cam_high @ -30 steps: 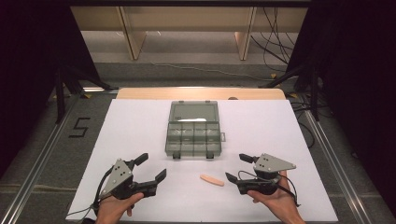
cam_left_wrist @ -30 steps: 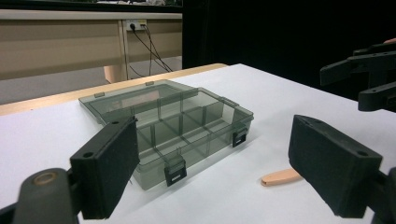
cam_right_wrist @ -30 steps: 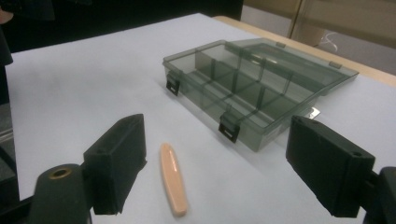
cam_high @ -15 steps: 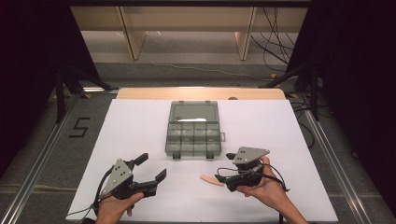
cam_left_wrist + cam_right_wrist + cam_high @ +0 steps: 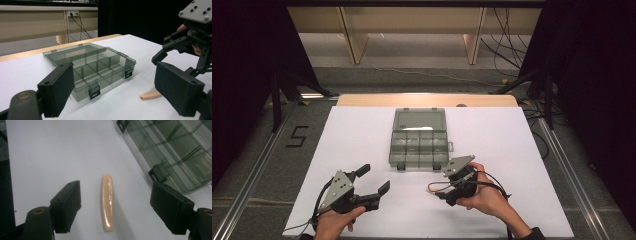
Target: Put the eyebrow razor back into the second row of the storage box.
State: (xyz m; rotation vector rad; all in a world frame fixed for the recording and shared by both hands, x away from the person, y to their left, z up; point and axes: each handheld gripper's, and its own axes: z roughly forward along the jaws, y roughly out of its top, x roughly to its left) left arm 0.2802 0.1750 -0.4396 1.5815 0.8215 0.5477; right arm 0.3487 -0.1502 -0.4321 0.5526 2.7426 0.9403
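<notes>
One peach stick [image 5: 107, 203] between the right gripper's [image 5: 113, 207] wide jaws, closing, untouched; left gripper [image 5: 120, 92] agape, empty.

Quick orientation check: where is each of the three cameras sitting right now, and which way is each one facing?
High view: above the person's side, looking forward and down on the white table; both hands show, with left gripper and right gripper.
Left gripper view: rides the left gripper, looking level across the table at the open compartment box; own jaws wide apart.
Right gripper view: rides the right gripper, looking down at the peach stick between open jaws.
Shared: both gripper views show box and stick.
</notes>
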